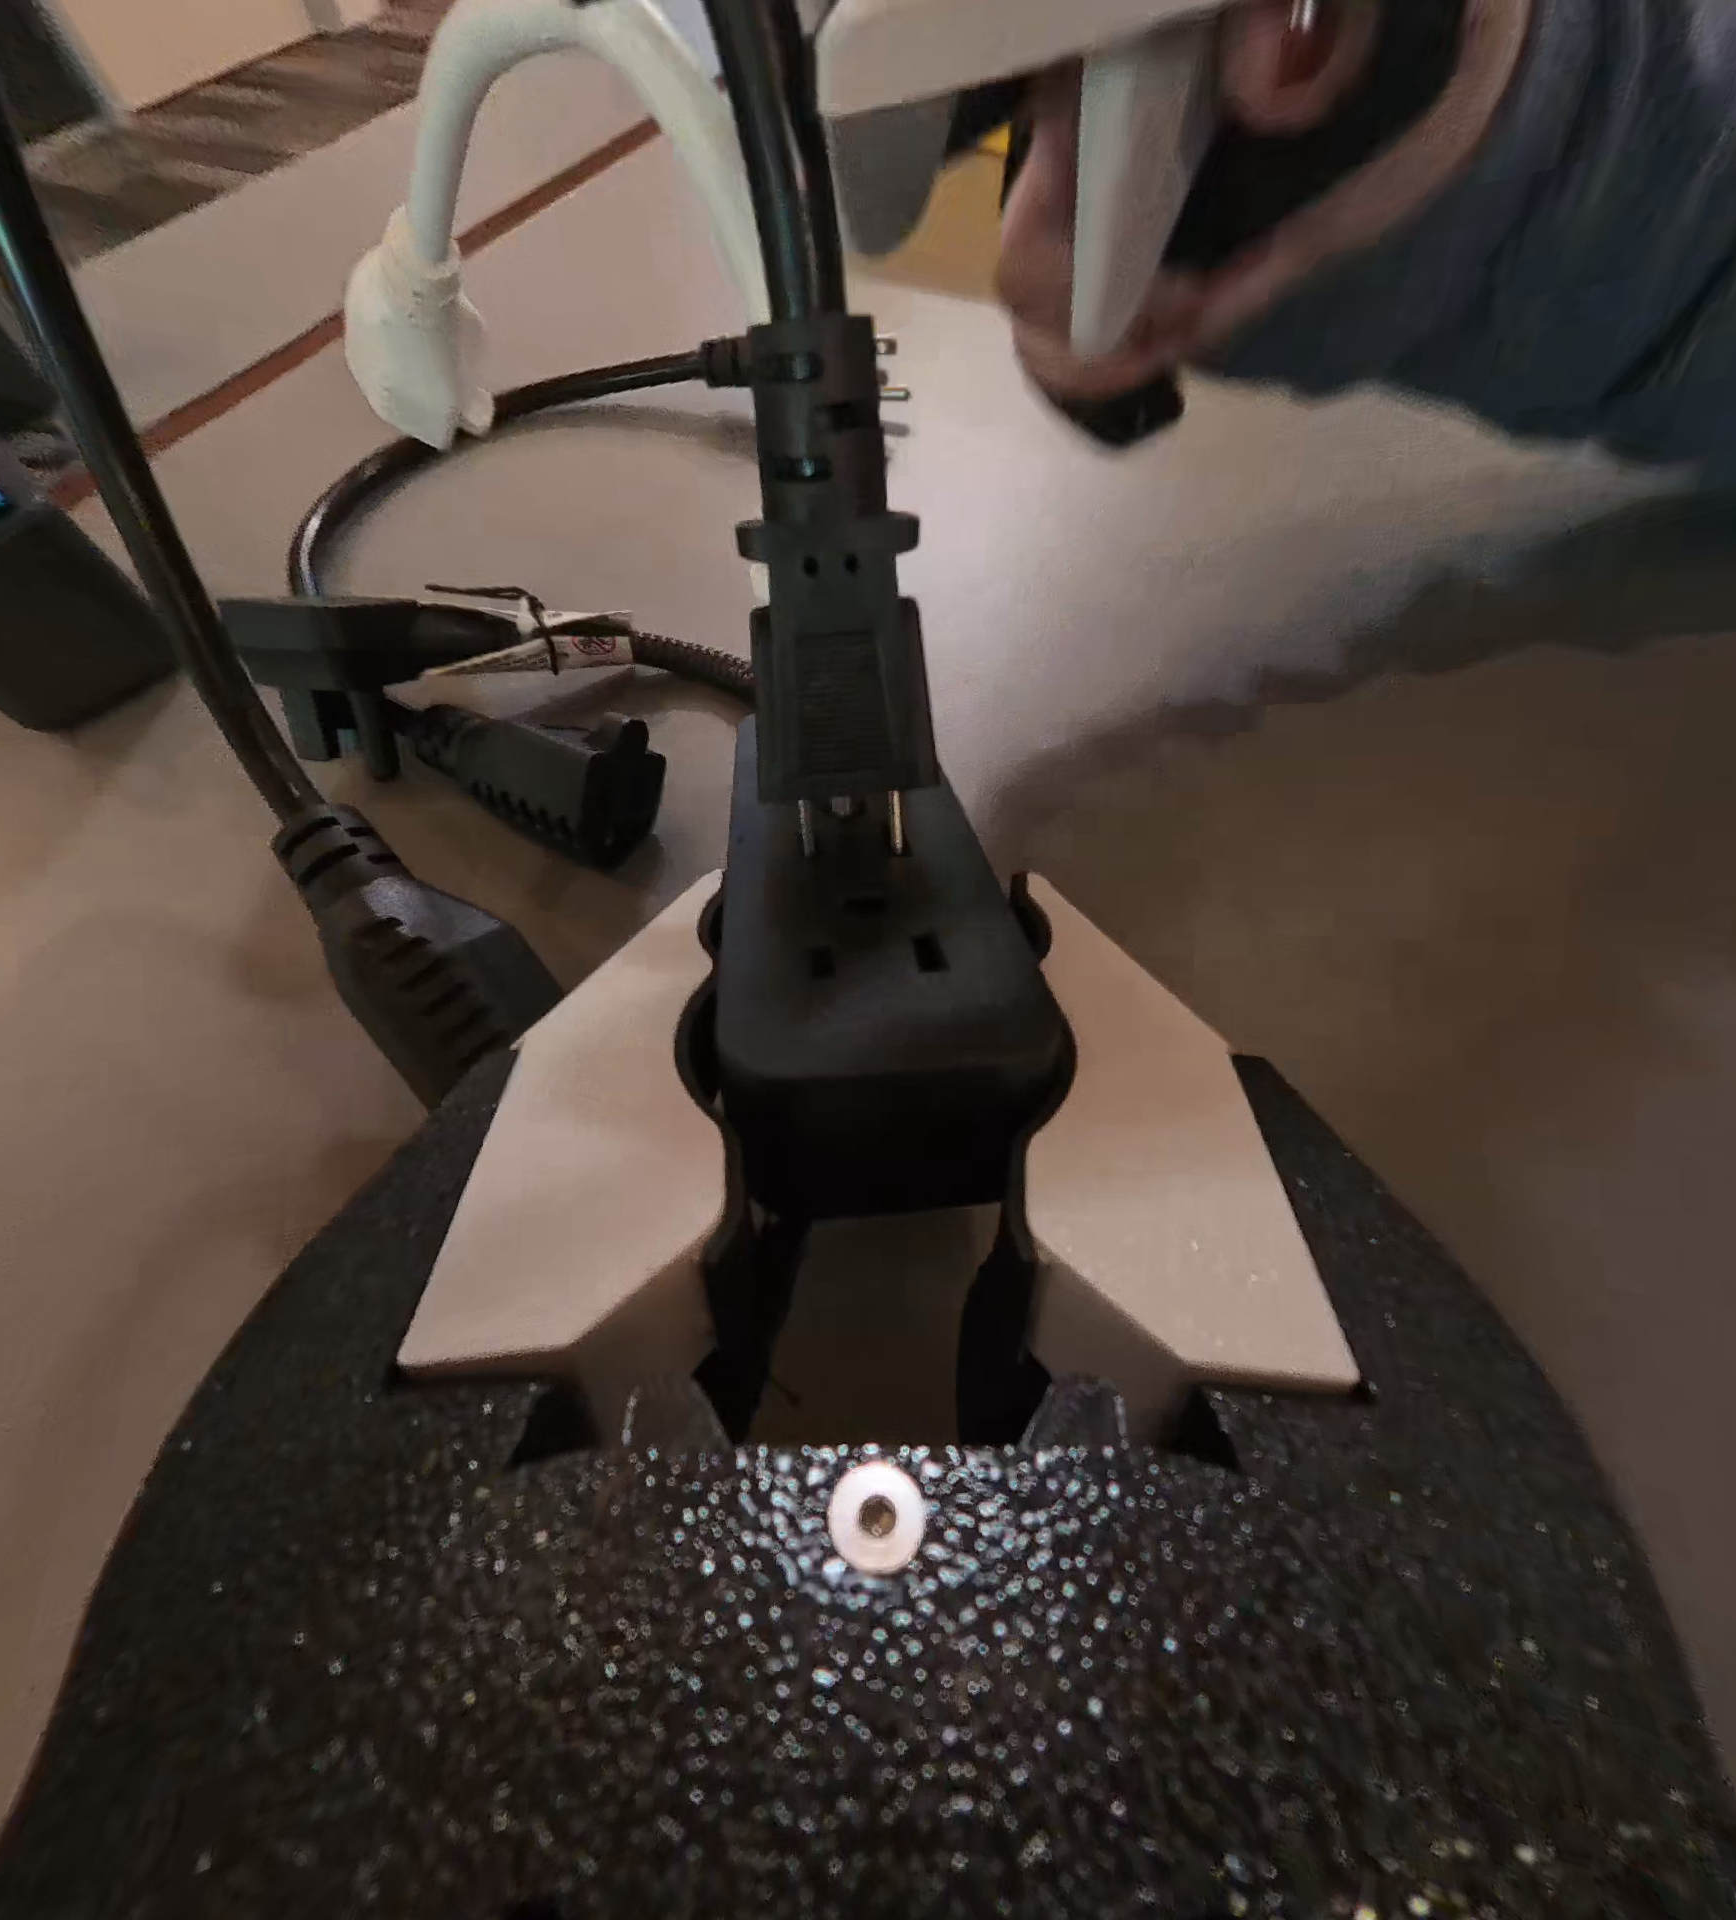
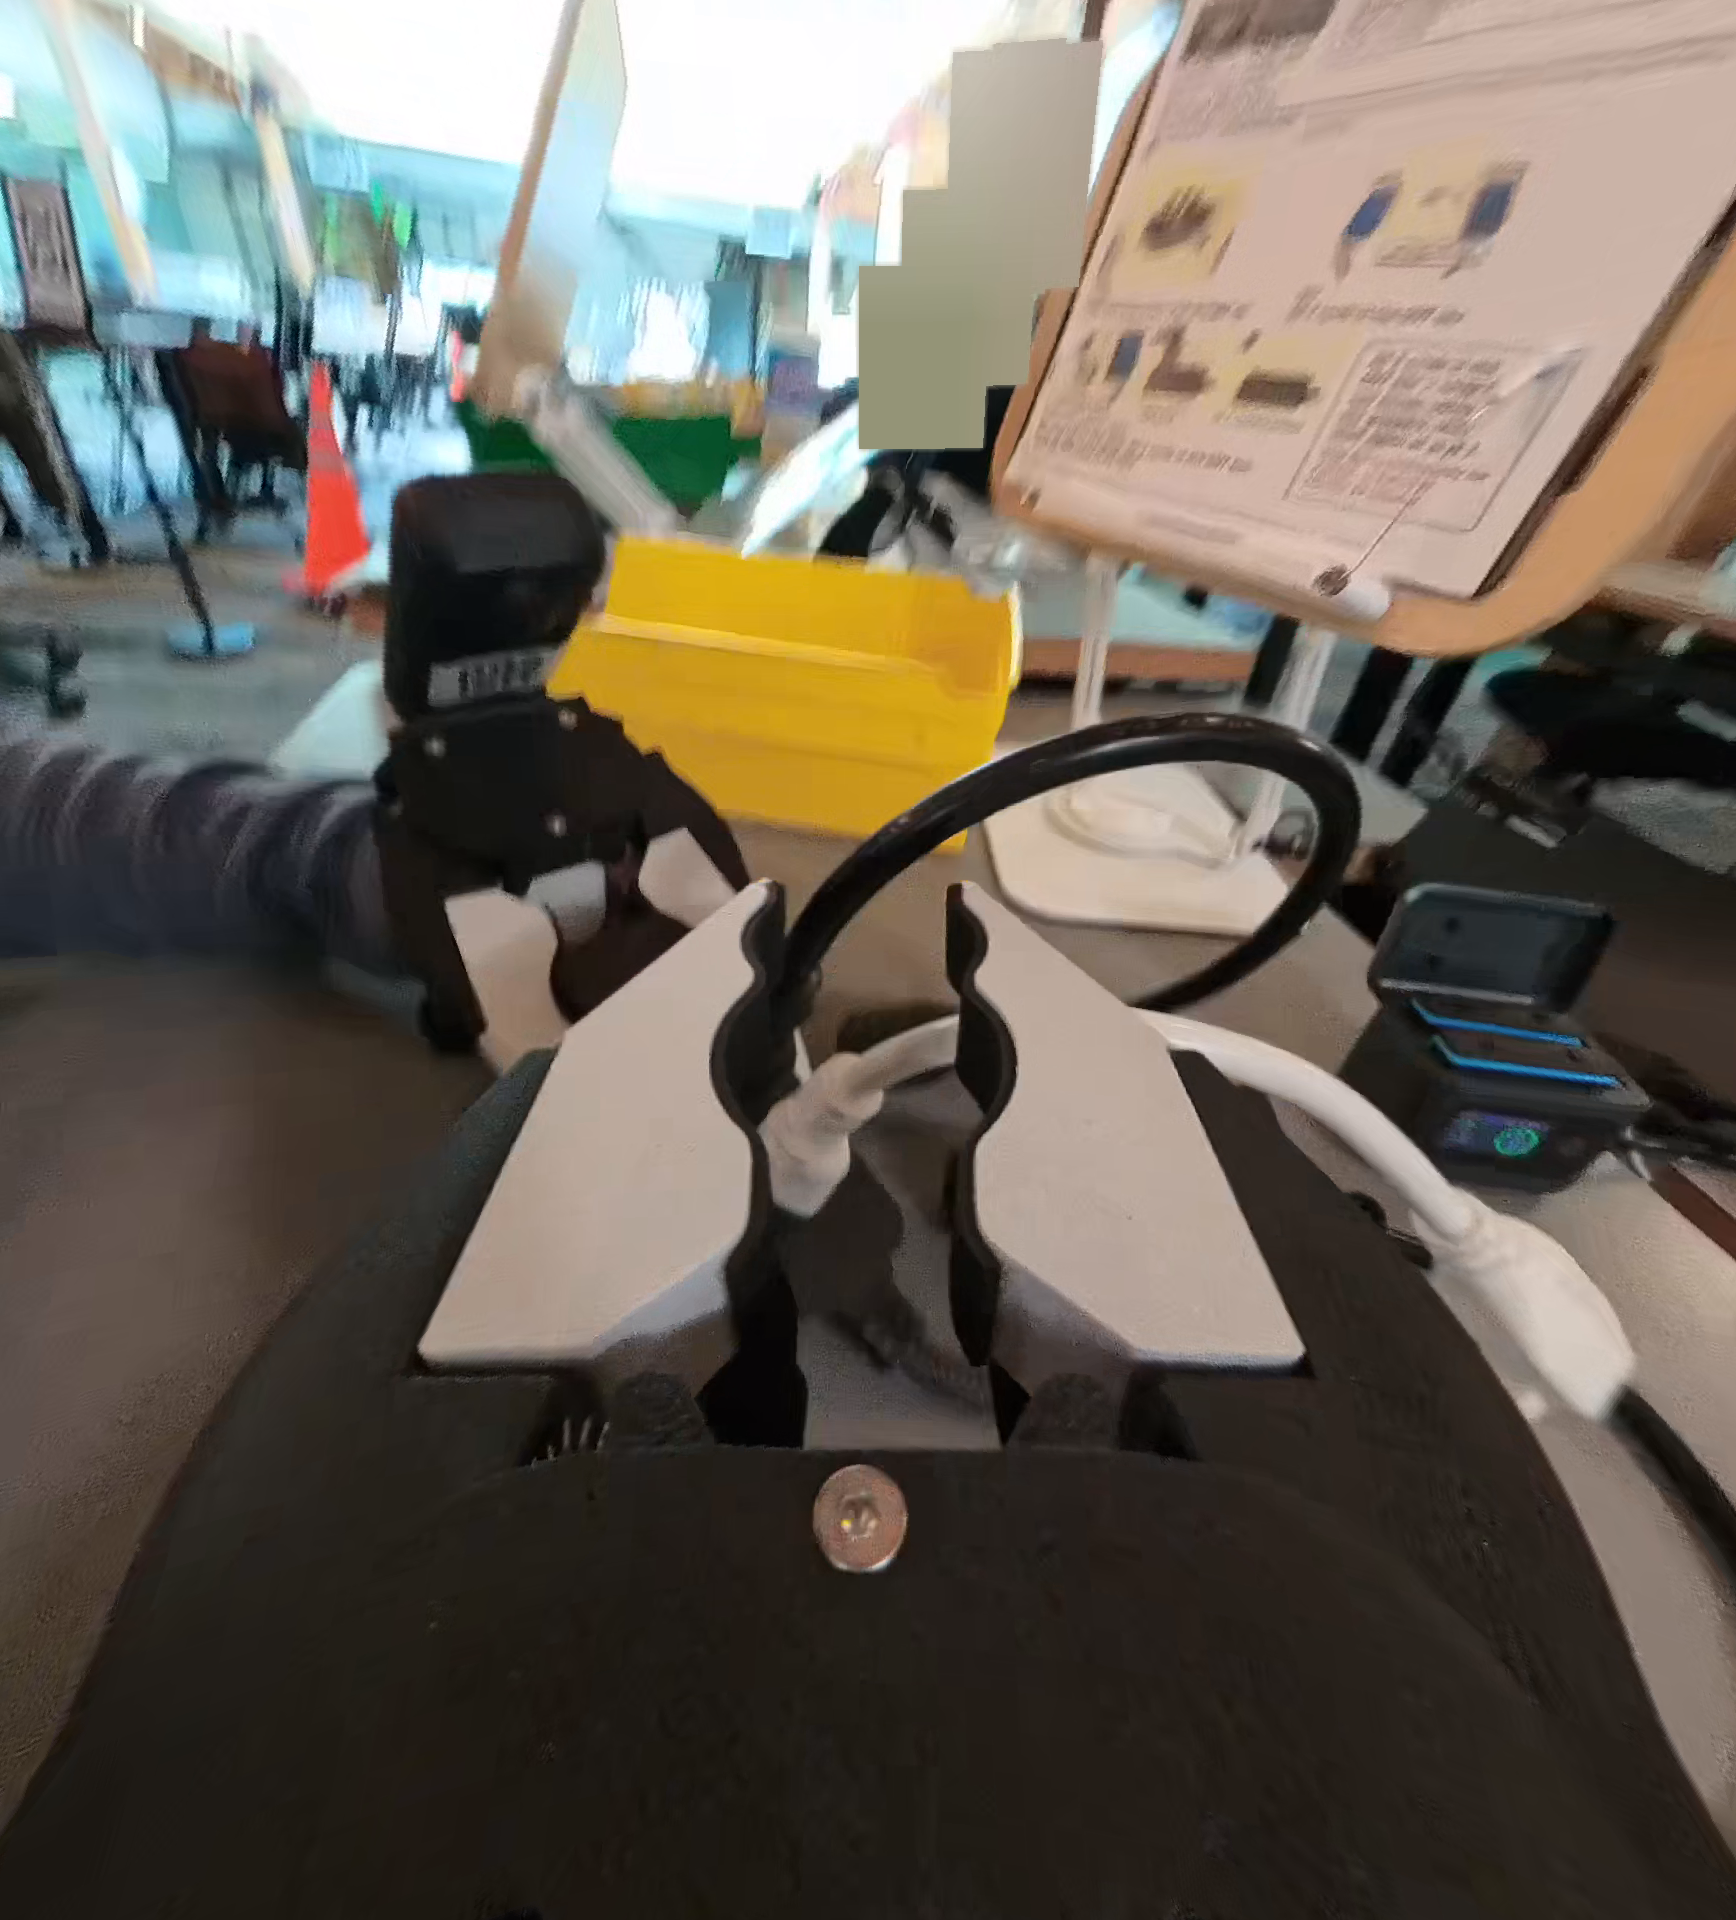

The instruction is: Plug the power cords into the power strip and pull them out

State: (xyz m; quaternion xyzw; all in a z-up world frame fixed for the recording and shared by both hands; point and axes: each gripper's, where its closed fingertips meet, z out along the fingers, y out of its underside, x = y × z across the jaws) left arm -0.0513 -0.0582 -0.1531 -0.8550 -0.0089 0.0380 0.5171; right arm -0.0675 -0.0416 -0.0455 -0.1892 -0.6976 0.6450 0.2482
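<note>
The left tongs [image 1: 869, 997] are clamped on the near end of a black, blocky plastic power strip [image 1: 879, 966], pinning it to the tan bench [image 1: 1363, 935]. A black three-prong plug [image 1: 838, 707] stands upright over the strip's far outlet, its metal prongs partly exposed, so it is either going in or coming out. The right tongs [image 2: 864, 1049] hang above with the jaws parted and nothing between them. White and black cords [image 2: 1051, 758] loop beneath. More loose black plugs [image 1: 542, 764] lie to the left. The plug looks rigid and ridged. Grip its body, not the bendy cord.
</note>
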